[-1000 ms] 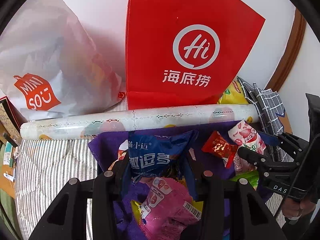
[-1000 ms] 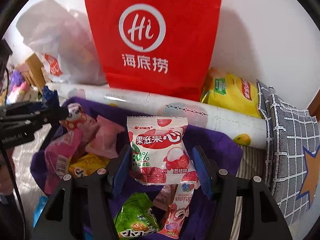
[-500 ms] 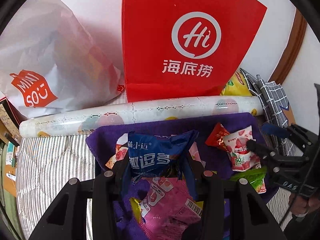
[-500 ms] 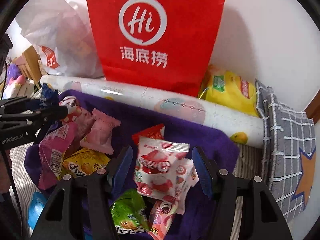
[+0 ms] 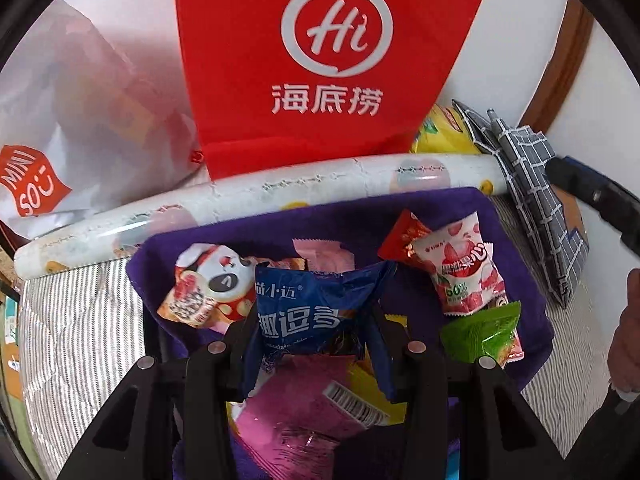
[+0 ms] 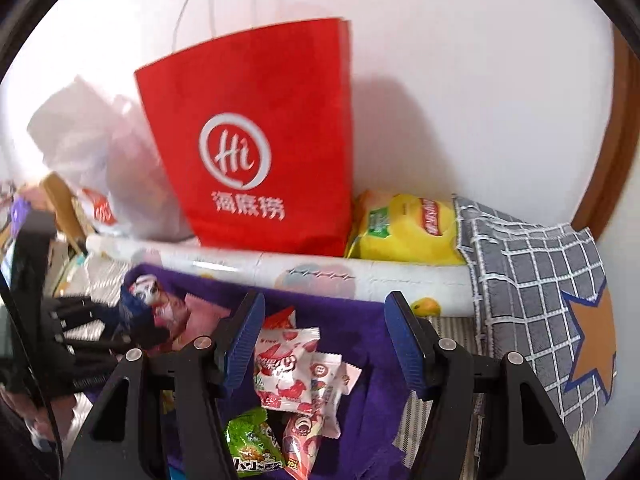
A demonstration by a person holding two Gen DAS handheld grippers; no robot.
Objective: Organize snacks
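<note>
While the snacks lie heaped on the purple cloth [image 5: 460, 208], each gripper has its own job.
Left gripper [image 5: 312, 320]: jaws clamped on the blue snack packet [image 5: 304, 300], which is pinched at its lower half so the printed top stands clear above the pile.
Right gripper [image 6: 324, 336]: jaws spread wide and empty; the lychee candy pack [image 6: 286, 364] lies loose on the cloth, below and between them.
Ahead of both jaws: the red paper bag [image 6: 256, 144] stands upright against the wall, likely the place for sorted items.
Between jaws and bag: a rolled printed sheet [image 5: 280, 188] lies across the cloth's far edge.
Likely next: carry the blue packet over the roll.
</note>
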